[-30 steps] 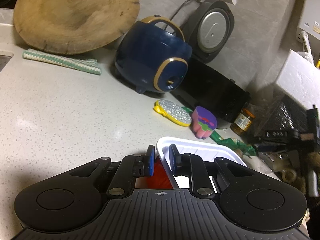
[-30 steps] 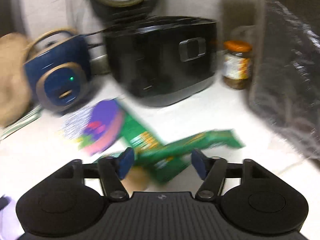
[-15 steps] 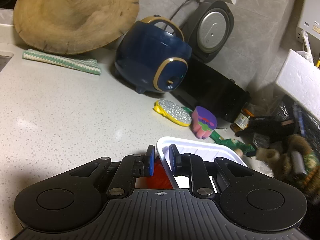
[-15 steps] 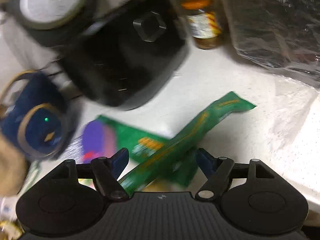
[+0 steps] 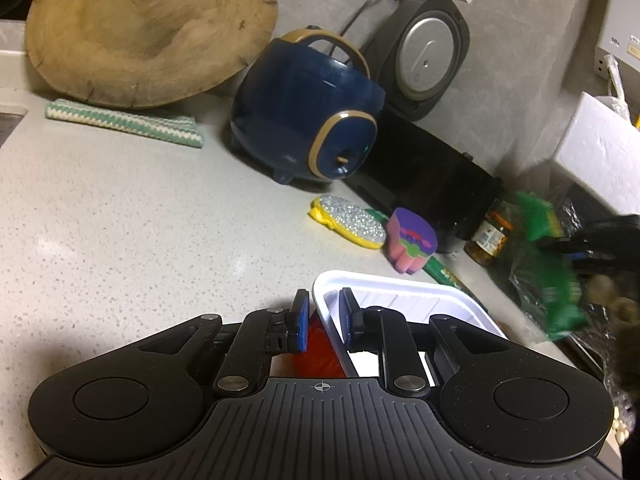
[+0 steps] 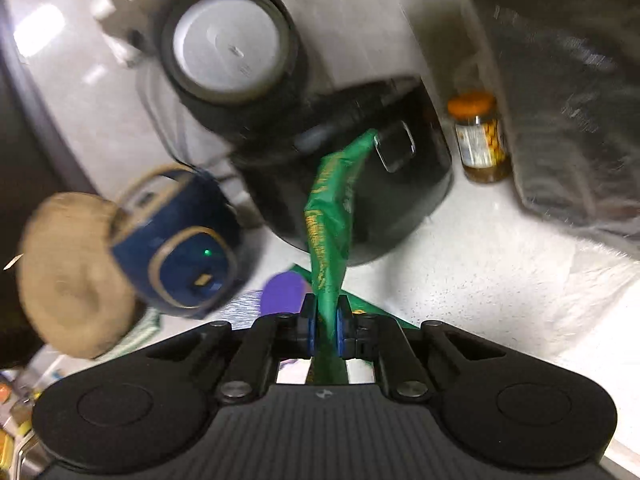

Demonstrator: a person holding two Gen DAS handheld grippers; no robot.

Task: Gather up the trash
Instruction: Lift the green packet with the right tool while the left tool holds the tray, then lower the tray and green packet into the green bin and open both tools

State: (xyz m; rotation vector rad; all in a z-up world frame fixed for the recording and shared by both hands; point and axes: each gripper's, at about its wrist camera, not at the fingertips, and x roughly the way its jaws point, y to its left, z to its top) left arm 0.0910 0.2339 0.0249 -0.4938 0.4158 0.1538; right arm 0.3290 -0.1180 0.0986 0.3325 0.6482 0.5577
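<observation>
Pinching a long green wrapper low in the middle of the right wrist view, the right gripper has just closed its blue fingers onto it; the wrapper rises from between them toward the upper centre, hanging in front of a black cooker. A second green wrapper lies flat on the desk just behind the fingers, beside a purple sponge. To the right stands a jar with an orange lid; at left, blurred, a blue pot.

In the left wrist view the left gripper has its fingers narrow, clamped on the near wall of a white plastic tray at lower centre, with something red just under the rim. Beyond it lie the purple sponge and a yellow glittery scrubber. At the right edge the right gripper shows dark and blurred with the green wrapper. A round wooden board fills the upper left.
</observation>
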